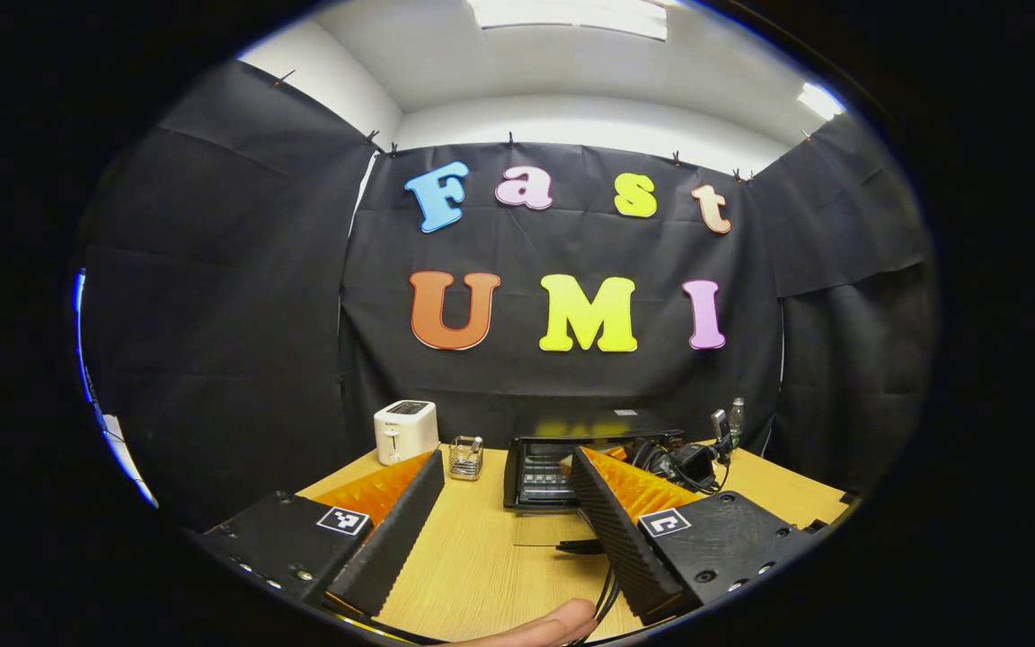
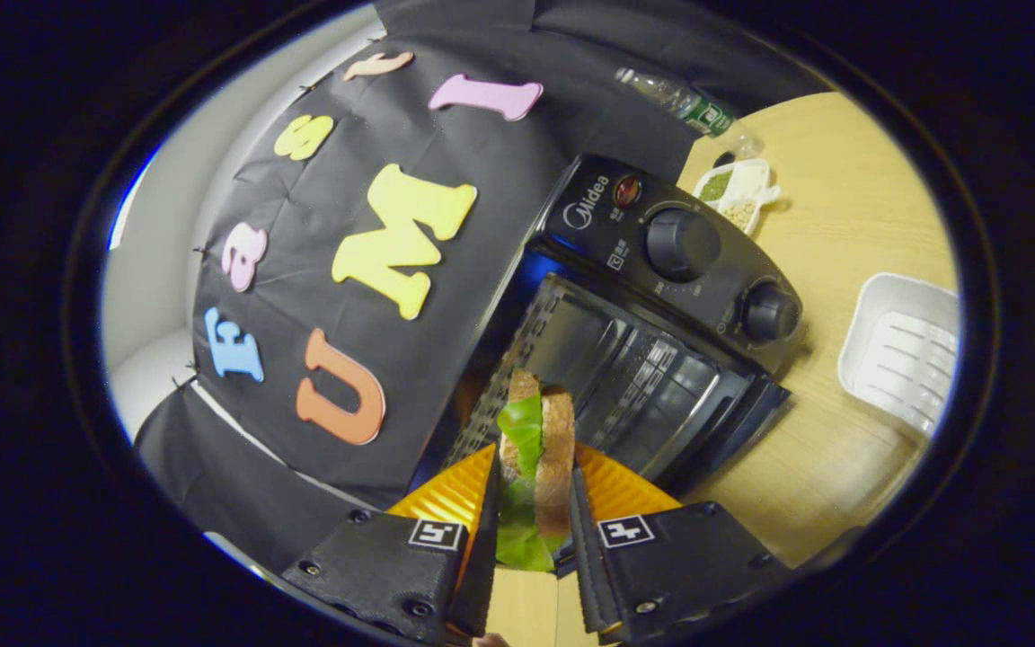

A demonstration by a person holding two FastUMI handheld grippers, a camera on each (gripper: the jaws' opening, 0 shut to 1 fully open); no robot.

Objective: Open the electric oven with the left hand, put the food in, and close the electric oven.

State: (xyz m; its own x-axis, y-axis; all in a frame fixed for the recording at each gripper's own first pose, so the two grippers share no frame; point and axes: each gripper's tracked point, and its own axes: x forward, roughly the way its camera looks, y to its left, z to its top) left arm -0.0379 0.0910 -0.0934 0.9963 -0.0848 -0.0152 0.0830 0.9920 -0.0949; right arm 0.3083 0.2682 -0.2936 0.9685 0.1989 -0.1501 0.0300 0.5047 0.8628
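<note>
Here right fingers [image 2: 531, 530] clamp the sandwich [image 2: 535, 458] before the open oven [image 2: 661, 296]; left fingers [image 1: 504, 521] wide.

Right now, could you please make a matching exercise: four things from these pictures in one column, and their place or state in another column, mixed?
Things:
1. sandwich
2. oven
3. toaster
4. left gripper

States:
A. open, holding nothing
B. white, near the back wall
C. door open
D. clamped between the right gripper fingers

Pairs: 1-D, 2-C, 3-B, 4-A
</note>
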